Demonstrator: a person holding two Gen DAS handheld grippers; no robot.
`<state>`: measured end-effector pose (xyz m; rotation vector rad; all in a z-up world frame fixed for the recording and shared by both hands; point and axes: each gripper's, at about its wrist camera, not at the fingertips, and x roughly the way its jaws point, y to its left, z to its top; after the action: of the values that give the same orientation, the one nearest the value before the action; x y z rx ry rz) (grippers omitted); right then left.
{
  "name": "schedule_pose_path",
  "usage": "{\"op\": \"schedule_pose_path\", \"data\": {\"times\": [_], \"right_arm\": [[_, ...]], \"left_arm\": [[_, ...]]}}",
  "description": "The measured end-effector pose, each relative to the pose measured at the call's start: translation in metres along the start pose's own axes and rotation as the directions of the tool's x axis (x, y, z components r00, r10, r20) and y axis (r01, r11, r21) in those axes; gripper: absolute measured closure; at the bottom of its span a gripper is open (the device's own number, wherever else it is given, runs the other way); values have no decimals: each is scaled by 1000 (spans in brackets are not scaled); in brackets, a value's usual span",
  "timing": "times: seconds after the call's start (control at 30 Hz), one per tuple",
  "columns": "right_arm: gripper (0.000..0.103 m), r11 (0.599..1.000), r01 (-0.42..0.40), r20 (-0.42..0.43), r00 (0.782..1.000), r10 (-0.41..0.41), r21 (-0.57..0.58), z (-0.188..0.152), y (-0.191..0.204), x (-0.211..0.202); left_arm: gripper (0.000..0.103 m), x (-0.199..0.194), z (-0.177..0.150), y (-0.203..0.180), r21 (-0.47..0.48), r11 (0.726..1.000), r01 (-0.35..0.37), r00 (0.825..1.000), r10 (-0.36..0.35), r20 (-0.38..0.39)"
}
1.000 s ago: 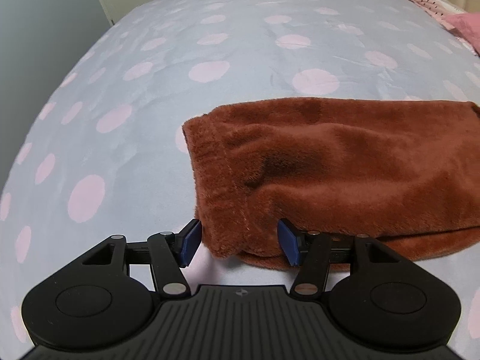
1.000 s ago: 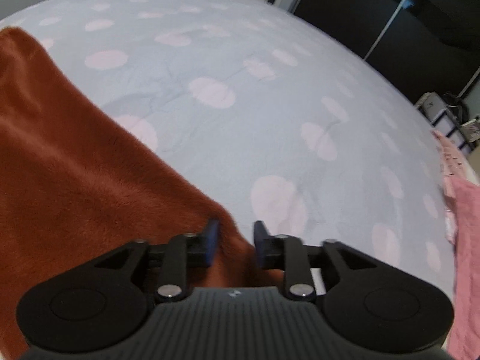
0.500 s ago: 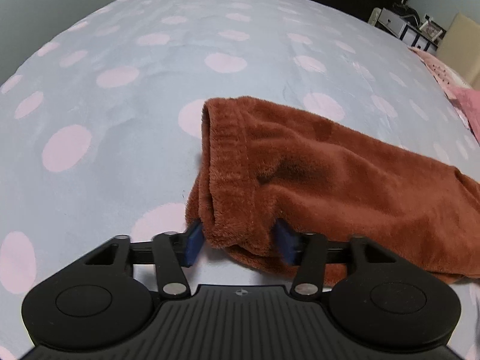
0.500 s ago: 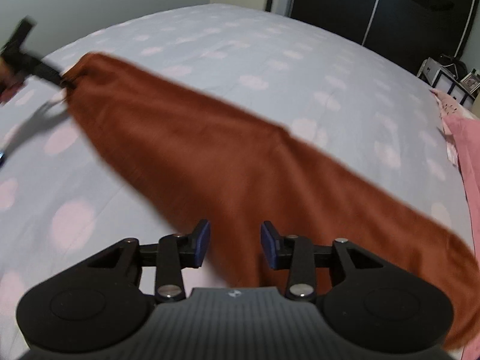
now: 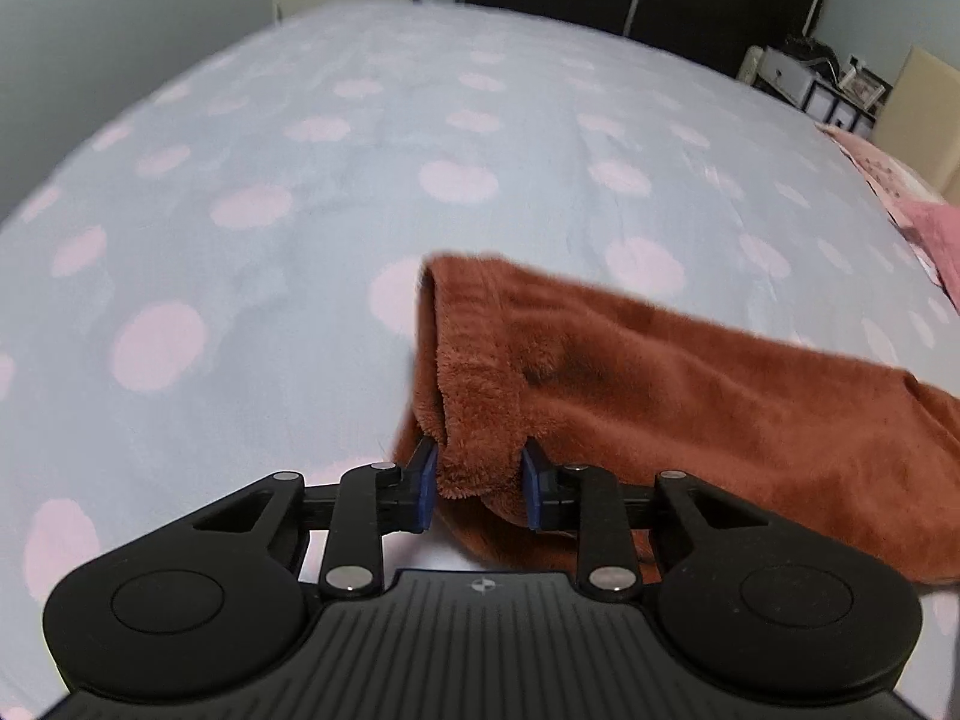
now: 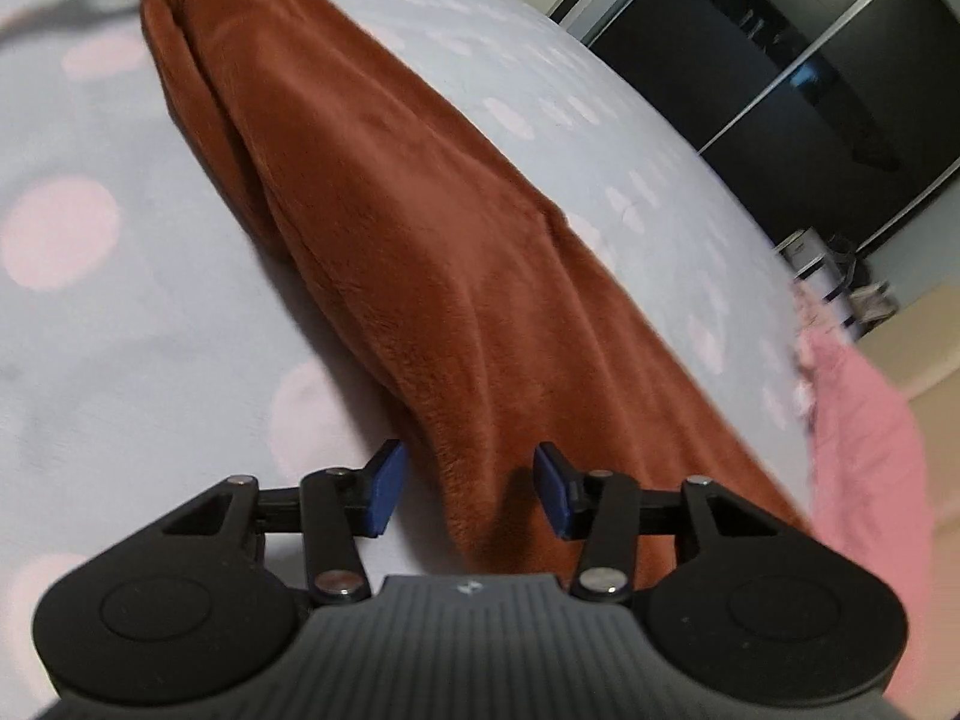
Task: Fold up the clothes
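The spotted bedsheet point(image 5: 300, 180) has dropped farther below the rust-brown fleece garment point(image 6: 420, 228), which lay flat 1 second ago and now hangs stretched above it. The left gripper point(image 5: 479, 489) is clamped on the bunched hem end. The right gripper point(image 6: 471, 489) has opened wide around the other end, gripping nothing, so regrasping probably comes next.

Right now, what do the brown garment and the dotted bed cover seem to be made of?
The brown garment looks like plush fleece or velour: a short fuzzy pile, matte, with soft thick edges where the left gripper pinches it. The dotted bed cover looks like a smooth, thin woven or brushed fabric, pale blue with pink dots, matte, with fine creases. The exact fibre of either cannot be told.
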<state>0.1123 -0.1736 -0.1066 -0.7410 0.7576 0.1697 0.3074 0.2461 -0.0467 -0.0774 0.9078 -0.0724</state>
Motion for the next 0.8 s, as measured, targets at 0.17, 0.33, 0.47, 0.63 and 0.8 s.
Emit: {"op": "schedule_pose_path", "data": {"times": [0.17, 0.33, 0.47, 0.63, 0.8], "right_arm": [[92, 984, 22, 6, 1000, -24, 177, 8, -42, -2], [87, 982, -2, -32, 999, 8, 189, 8, -48, 9], [59, 985, 22, -45, 999, -14, 171, 10, -32, 18], [52, 986, 121, -91, 990, -111, 114, 13, -10, 38], [52, 977, 188, -165, 971, -171, 96, 7, -21, 49]], "left_arm": [[79, -2, 3, -12, 98, 993, -60, 998, 58, 18], [79, 14, -6, -20, 159, 982, -105, 994, 110, -23], [78, 18, -11, -24, 184, 976, -116, 992, 124, -31], [76, 19, -13, -14, 116, 989, -95, 994, 101, -50], [49, 10, -9, 8, -21, 999, -39, 999, 39, -13]]}}
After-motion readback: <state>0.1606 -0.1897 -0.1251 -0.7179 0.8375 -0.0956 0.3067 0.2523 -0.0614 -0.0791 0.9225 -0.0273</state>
